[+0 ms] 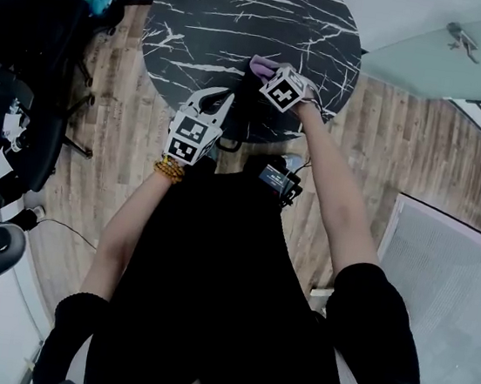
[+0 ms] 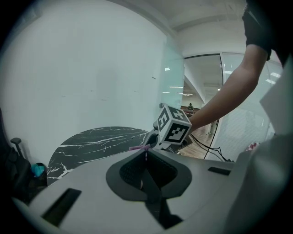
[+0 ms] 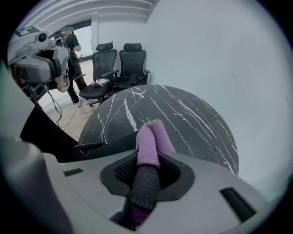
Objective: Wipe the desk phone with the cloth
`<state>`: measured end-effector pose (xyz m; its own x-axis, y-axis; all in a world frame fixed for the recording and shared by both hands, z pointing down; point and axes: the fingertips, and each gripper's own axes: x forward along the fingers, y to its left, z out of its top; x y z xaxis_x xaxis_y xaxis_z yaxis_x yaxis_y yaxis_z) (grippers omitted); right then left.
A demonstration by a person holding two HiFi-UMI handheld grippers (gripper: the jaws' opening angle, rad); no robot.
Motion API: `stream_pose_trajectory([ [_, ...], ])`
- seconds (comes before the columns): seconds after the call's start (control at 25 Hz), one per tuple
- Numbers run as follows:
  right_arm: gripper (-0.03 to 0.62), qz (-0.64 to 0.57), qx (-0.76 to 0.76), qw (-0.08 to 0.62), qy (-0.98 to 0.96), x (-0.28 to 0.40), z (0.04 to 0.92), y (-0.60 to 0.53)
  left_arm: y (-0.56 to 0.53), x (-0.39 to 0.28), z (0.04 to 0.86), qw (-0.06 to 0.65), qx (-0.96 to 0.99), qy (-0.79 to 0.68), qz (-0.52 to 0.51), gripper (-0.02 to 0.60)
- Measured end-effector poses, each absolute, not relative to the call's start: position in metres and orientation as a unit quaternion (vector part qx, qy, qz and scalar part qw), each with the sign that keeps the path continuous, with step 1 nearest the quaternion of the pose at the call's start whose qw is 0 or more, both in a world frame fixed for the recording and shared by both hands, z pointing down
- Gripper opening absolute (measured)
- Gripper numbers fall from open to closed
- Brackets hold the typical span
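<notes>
Broadly, the round black marble table (image 1: 247, 12) fills the top centre of the head view, and both of my grippers are up at its near edge.

The desk phone (image 1: 252, 114) sits there as a dark shape at the table's lower rim, between the two grippers. It is hard to read against the dark top. The right gripper view shows its coiled cord (image 3: 89, 145) at centre left, just below the table edge.

My left gripper (image 1: 217, 103) is at centre left of the head view, just beside the phone. Its own view shows the jaws brought together with nothing between them, so it is doing no work on the phone as far as I can see.

My right gripper (image 1: 275, 75) is further up the frame, over the table just past the phone. Its jaws are clamped on the purple cloth (image 3: 153, 137), and a folded lobe sticks out beyond the tips.

As for progress, the cloth is picked up and brought to the phone, so that part is done. I cannot tell whether the cloth is touching the phone, and nothing shows how much of it has been wiped. I judge the wiping itself to be largely ahead: handset, keypad and body all remain to be passed over.
</notes>
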<state>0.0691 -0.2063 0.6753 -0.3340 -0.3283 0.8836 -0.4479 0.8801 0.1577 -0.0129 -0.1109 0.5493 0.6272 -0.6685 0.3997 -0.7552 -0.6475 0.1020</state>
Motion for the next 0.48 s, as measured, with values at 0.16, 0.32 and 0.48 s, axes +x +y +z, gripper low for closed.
stream_pose_trajectory([
  [0.16,0.089,0.072,0.230,0.532,-0.811,0.069,0.677,-0.206,-0.112,-0.015,0.548,0.131,0.893,-0.399,0.164,0.021],
  [0.32,0.087,0.078,0.229,0.533,-0.811,0.068,0.679,-0.202,-0.113,-0.017,0.549,0.131,0.893,-0.399,0.164,0.021],
  [0.48,0.087,0.082,0.222,0.536,-0.810,0.066,0.682,-0.193,-0.113,-0.015,0.549,0.131,0.894,-0.397,0.163,0.021],
])
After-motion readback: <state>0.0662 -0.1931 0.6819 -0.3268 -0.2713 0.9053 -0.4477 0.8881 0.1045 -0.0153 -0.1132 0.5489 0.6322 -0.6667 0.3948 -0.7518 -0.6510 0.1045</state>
